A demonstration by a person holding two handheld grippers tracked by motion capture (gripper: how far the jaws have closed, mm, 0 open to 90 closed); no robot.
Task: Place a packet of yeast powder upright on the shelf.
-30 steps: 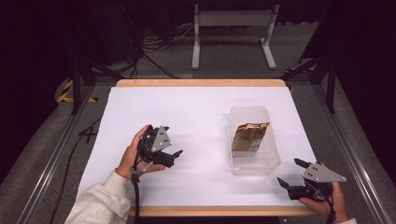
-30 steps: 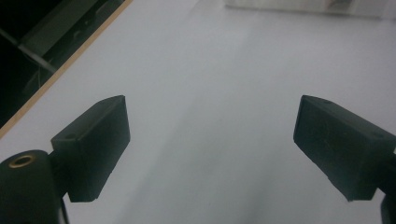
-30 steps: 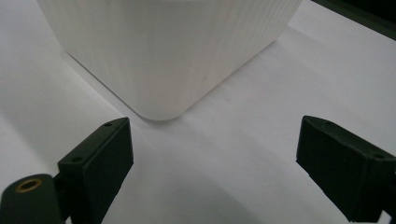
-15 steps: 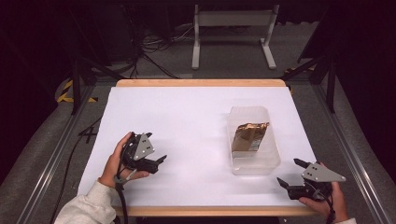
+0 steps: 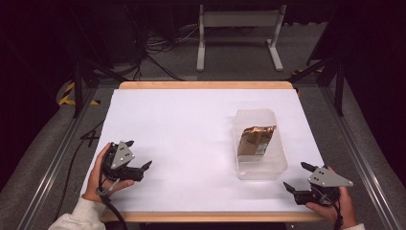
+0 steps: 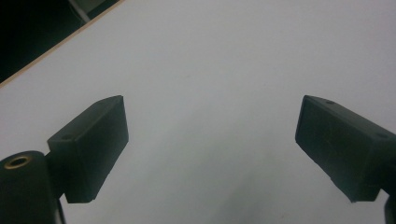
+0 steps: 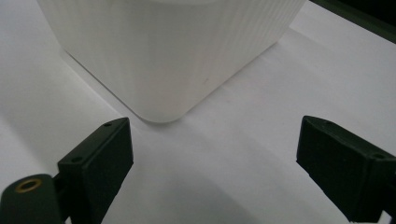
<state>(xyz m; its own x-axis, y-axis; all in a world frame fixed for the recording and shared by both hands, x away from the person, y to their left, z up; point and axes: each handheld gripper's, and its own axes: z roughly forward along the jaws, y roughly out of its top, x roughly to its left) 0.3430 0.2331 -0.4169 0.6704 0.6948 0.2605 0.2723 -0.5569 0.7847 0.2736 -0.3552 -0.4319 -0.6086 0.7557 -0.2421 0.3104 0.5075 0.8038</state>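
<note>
Left gripper [image 5: 139, 167] sits near the desk's [image 5: 191, 124] front-left corner, jaws spread wide w/ nothing between them, only bare white desk ahead. Right gripper [image 5: 298, 179] at front-right edge, jaws also spread & empty, aimed at a corner of the clear tub [image 5: 261, 165] just beside it. Brown packet [image 5: 256, 139] lies inside tub.

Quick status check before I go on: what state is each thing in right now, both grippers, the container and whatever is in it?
left gripper: open, empty, low over bare table near the front left edge.
right gripper: open, empty, at the front right edge, pointing at the container's near corner.
clear plastic container: upright on the table, no lid on it, not held.
brown foil packet: inside the container, crumpled at the top, untouched.
</note>
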